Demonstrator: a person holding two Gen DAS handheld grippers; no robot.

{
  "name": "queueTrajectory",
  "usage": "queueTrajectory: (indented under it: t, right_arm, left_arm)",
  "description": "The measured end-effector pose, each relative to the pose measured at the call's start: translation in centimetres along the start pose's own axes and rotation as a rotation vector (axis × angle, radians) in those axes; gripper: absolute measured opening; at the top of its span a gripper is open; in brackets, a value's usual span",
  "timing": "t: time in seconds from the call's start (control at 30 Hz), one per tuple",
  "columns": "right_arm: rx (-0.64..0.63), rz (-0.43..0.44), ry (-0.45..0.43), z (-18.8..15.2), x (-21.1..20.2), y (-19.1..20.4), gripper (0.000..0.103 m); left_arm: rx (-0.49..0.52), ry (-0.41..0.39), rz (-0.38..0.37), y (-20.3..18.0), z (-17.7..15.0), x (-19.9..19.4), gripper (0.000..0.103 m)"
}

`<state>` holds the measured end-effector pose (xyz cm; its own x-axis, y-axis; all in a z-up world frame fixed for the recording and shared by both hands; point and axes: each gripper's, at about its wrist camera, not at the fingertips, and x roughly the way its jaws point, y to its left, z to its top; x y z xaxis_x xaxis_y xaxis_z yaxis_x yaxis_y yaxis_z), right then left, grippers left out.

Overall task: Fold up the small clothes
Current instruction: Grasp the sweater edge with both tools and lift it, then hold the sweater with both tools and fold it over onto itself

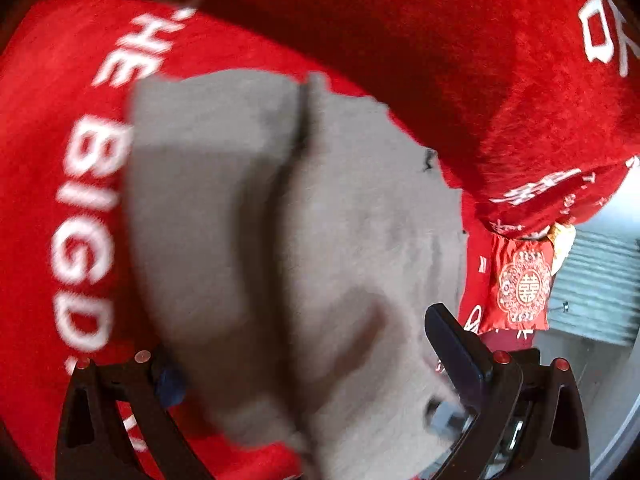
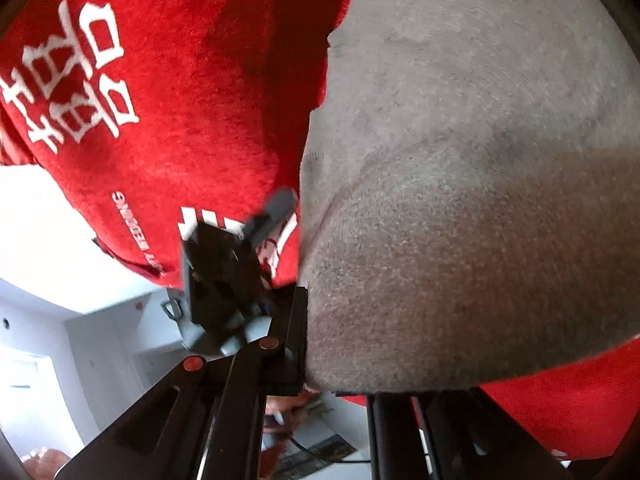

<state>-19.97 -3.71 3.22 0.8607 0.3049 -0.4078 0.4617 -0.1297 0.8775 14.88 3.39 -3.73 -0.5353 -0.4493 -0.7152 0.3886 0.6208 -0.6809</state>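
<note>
A small grey garment (image 1: 248,208) lies creased on a red blanket (image 1: 48,160) with white letters. My left gripper (image 1: 312,360) stands open over it. Its fingers (image 1: 456,344) are far apart and a loose fold of the grey cloth lies between them, blurred. In the right wrist view the same grey garment (image 2: 460,200) fills the right half and its near edge runs down into my right gripper (image 2: 340,384), which is shut on it. The right-hand finger is hidden under the cloth. The black body of the other gripper (image 2: 220,280) sits just left of that edge.
The red blanket (image 2: 180,100) rises in a thick heap (image 1: 540,100) at the far right. A red cushion with a white round ornament (image 1: 524,284) hangs off the edge beside a grey ribbed panel (image 1: 600,280). White walls (image 2: 80,340) show beyond the blanket.
</note>
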Motion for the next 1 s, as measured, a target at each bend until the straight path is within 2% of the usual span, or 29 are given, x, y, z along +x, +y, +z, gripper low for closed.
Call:
queueTrajectory:
  t: [0.07, 0.13, 0.2, 0.27, 0.3, 0.33, 0.43, 0.47, 0.5, 0.53, 0.57, 0.6, 0.63, 0.7, 0.73, 0.8, 0.83, 0.93, 1.0]
  right_arm:
    - [-0.014, -0.029, 0.022, -0.3, 0.2, -0.4, 0.009]
    - [-0.016, -0.075, 0.054, -0.7, 0.4, -1.0, 0.009]
    - [-0.035, -0.142, 0.094, -1.0, 0.5, -1.4, 0.014]
    - [-0.084, -0.282, 0.162, -1.2, 0.4, -1.4, 0.033]
    - [-0.122, -0.352, 0.194, -1.2, 0.1, -1.3, 0.052]
    - [-0.153, -0.385, 0.200, -1.2, -0.4, -1.0, 0.057]
    - [-0.249, -0.444, 0.181, -0.2, -2.7, 0.3, 0.057]
    - [-0.269, -0.459, 0.151, 0.5, -3.5, 0.8, 0.057]
    - [-0.289, -0.474, 0.106, 1.6, -4.6, 1.5, 0.049]
    - [-0.298, -0.481, 0.073, 2.5, -5.0, 2.0, 0.025]
    - [-0.308, -0.500, 0.038, 3.6, -5.5, 2.4, 0.013]
    - [-0.313, -0.526, 0.016, 4.5, -5.7, 2.6, 0.006]
    - [-0.318, -0.555, -0.005, 5.5, -5.7, 2.9, 0.006]
    - [-0.334, -0.571, -0.025, 7.3, -5.4, 3.0, 0.006]
    - [-0.359, -0.584, -0.017, 8.2, -4.9, 2.8, 0.006]
    - [-0.405, -0.638, 0.015, 8.7, -3.6, 2.5, 0.006]
    - [-0.419, -0.690, 0.066, 9.0, -2.3, 1.6, 0.005]
    - [-0.423, -0.654, 0.071, 9.4, -2.2, 1.3, 0.004]
    - [-0.418, -0.622, 0.077, 9.5, -2.8, 1.1, 0.004]
  left_arm:
    - [0.030, -0.003, -0.001, -1.5, 0.5, 0.9, 0.102]
    - [0.062, -0.010, 0.040, -3.1, 0.9, 2.5, 0.101]
    - [0.083, 0.002, 0.090, -3.4, 1.0, 3.3, 0.074]
    - [0.073, 0.025, 0.139, -3.1, 1.0, 4.3, 0.069]
    - [0.072, 0.020, 0.144, -3.0, 0.9, 4.4, 0.069]
    - [0.075, 0.013, 0.144, -2.9, 0.8, 4.3, 0.069]
    - [0.094, 0.001, 0.190, -3.5, 0.7, 4.5, 0.069]
    - [0.100, 0.004, 0.199, -3.5, 0.7, 4.5, 0.069]
    - [0.107, 0.005, 0.211, -3.7, 0.7, 4.6, 0.069]
    - [0.116, 0.004, 0.228, -4.0, 0.7, 4.8, 0.069]
    - [0.123, 0.002, 0.240, -4.2, 0.7, 4.9, 0.069]
    - [0.129, -0.003, 0.252, -4.5, 0.7, 5.2, 0.069]
    - [0.133, -0.016, 0.271, -4.6, 0.6, 5.1, 0.066]
    - [0.145, -0.032, 0.348, -5.1, 0.5, 5.4, 0.049]
    - [0.146, -0.036, 0.360, -5.1, 0.5, 5.4, 0.047]
    - [0.147, -0.049, 0.357, -5.1, 0.4, 5.2, 0.033]
    - [0.145, -0.050, 0.348, -5.1, 0.4, 5.1, 0.033]
    - [0.153, -0.057, 0.351, -5.3, 0.1, 4.9, 0.028]
    - [0.148, -0.085, 0.308, -6.0, -0.1, 4.2, 0.027]
